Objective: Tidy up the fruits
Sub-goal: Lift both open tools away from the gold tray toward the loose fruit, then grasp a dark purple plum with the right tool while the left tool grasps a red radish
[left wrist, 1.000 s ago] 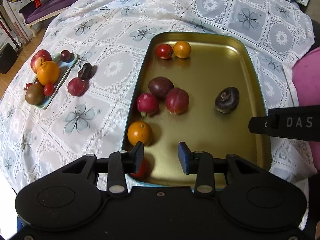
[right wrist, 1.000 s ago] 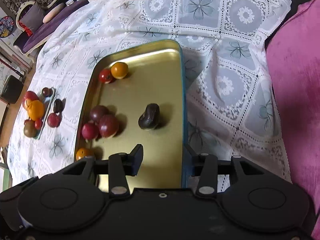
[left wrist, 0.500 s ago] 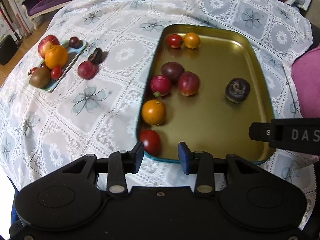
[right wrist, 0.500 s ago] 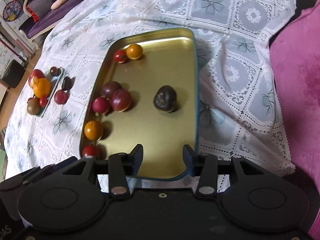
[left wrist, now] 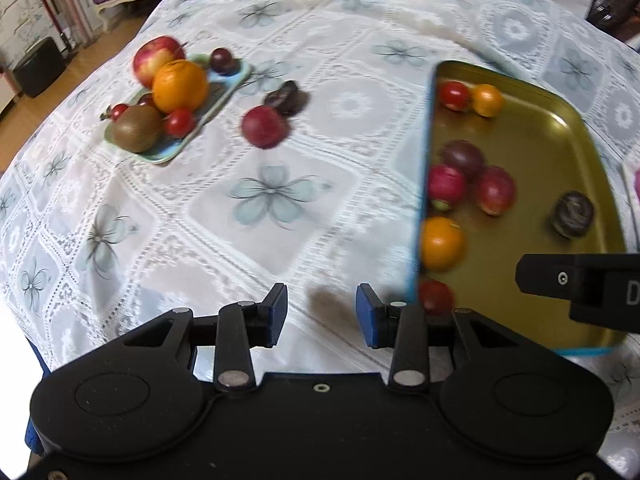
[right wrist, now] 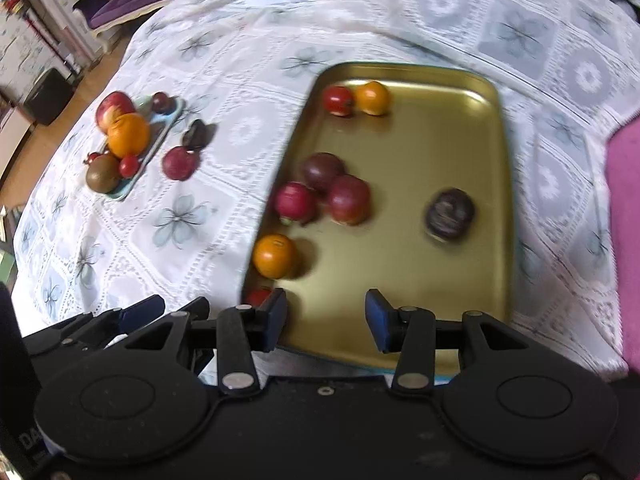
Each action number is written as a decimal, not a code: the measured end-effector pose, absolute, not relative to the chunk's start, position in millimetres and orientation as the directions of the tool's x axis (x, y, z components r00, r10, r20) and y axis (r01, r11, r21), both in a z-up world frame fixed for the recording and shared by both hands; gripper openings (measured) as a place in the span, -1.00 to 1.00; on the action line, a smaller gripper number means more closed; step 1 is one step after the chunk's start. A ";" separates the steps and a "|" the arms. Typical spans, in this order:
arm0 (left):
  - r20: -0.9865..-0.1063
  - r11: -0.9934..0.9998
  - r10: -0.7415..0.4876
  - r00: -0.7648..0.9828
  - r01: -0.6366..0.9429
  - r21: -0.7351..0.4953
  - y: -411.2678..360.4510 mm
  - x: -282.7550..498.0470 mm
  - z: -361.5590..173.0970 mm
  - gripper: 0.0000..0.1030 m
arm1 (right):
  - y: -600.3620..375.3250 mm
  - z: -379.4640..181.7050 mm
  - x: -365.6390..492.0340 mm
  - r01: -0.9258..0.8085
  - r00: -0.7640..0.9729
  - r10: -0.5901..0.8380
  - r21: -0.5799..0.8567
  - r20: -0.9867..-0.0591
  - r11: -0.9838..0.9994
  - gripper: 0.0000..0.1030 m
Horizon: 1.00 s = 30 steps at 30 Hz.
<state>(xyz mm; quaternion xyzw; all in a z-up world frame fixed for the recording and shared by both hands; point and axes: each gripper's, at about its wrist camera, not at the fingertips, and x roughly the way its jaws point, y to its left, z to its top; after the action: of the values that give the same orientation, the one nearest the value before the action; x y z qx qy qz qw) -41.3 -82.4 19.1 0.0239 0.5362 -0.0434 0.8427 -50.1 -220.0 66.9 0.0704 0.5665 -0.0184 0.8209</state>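
Two grippers, both empty-handed right now! The left gripper (left wrist: 321,312) hangs over bare lace tablecloth (left wrist: 276,216) just off the near left corner of the gold tray (left wrist: 552,128), fingers parted with nothing between them. The right gripper (right wrist: 326,316) sits over the tray's near edge, also spread wide, nothing held.

Eight fruits already lie in the tray: a red tomato (right wrist: 338,100) and a small orange one (right wrist: 373,98) at the far left corner, a dark purple fruit (right wrist: 322,170), a pink-red fruit (right wrist: 296,202) and a red plum (right wrist: 349,199) bunched along the left side, an orange (right wrist: 274,256) nearer, another red tomato (left wrist: 435,296) at the near left corner, and a wrinkled dark fruit (right wrist: 450,212) alone toward the right side.

Plenty remains outside. The small teal plate (left wrist: 176,148) near the tablecloth's left edge carries an apple (left wrist: 158,58), a big orange (left wrist: 180,86), a kiwi (left wrist: 136,128) and some small red and dark pieces. Between plate and tray, loose on the cloth, lie a red plum (left wrist: 264,126) and, touching or nearly touching it, a dark wrinkled fruit (left wrist: 286,98).

My read: this is a reach-out for the next piece, and the left gripper looks pointed toward those loose fruits. The next move calls for travelling forward, straddling the loose red plum with the fingers open, and closing gently, since it is round and may roll.
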 end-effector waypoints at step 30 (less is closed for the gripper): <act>-0.893 0.996 -0.081 0.443 0.014 -0.083 19.9 50.9 -20.9 -0.07 | -125.8 14.3 130.1 0.212 0.407 0.076 0.175 -0.910 0.961 -0.09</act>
<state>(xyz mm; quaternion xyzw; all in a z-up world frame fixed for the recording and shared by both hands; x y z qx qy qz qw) 50.9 19.9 -20.9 -0.0318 0.5270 -0.0278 0.8488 130.1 -125.8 14.3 0.1327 0.5430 -0.0409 0.8282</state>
